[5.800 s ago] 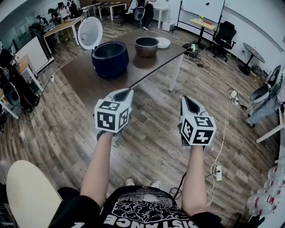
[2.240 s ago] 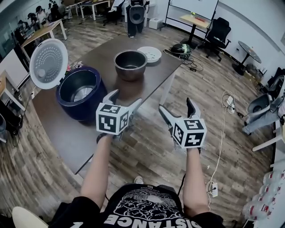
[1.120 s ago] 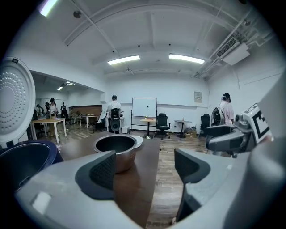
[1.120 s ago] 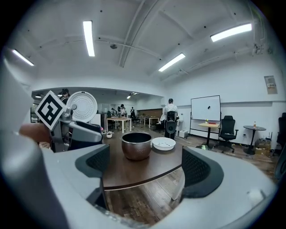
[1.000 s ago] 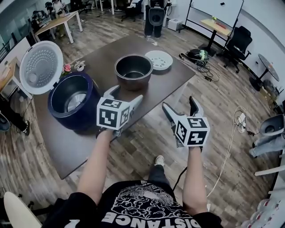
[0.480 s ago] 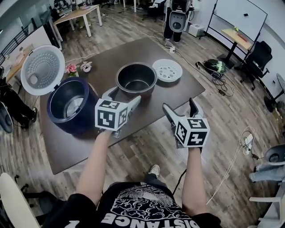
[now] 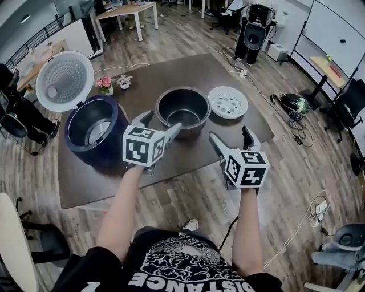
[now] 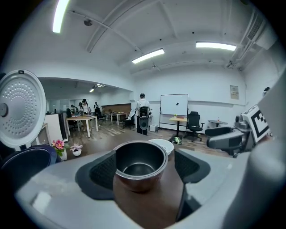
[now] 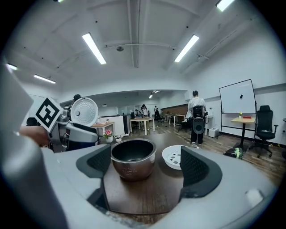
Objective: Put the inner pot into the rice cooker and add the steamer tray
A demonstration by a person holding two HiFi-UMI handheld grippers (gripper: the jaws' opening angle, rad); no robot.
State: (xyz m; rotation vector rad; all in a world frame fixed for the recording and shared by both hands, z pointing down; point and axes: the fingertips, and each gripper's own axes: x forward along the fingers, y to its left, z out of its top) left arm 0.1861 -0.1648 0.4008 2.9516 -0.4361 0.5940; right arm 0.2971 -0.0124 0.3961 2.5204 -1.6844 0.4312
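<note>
Open-plan office with a wood-plank floor (image 7: pixel 188 197). A dark brown bench (image 7: pixel 194 68) stands in the middle. Beyond the bench are a tall black speaker (image 7: pixel 255 34) and a pale wooden desk (image 7: pixel 126 9). To the right of the bench are a black office chair (image 7: pixel 349 100), a whiteboard (image 8: pixel 174 103) near a white wall, and loose cables (image 7: pixel 315 208) on the floor. Above the bench, long strip lights (image 8: pixel 148 56) glow on a white ceiling.

Black T-shirt (image 7: pixel 182 267) on this person, big white print across the chest, short sleeves, forearms bare. A pale shoe (image 7: pixel 191 224) peeks out below. The left gripper (image 7: pixel 162 121) and right gripper (image 7: pixel 229 134) are light grey shells, each carrying a white cube (image 7: pixel 142 147) of black square markers, and dark textured pads (image 8: pixel 103 171) line the jaws.
</note>
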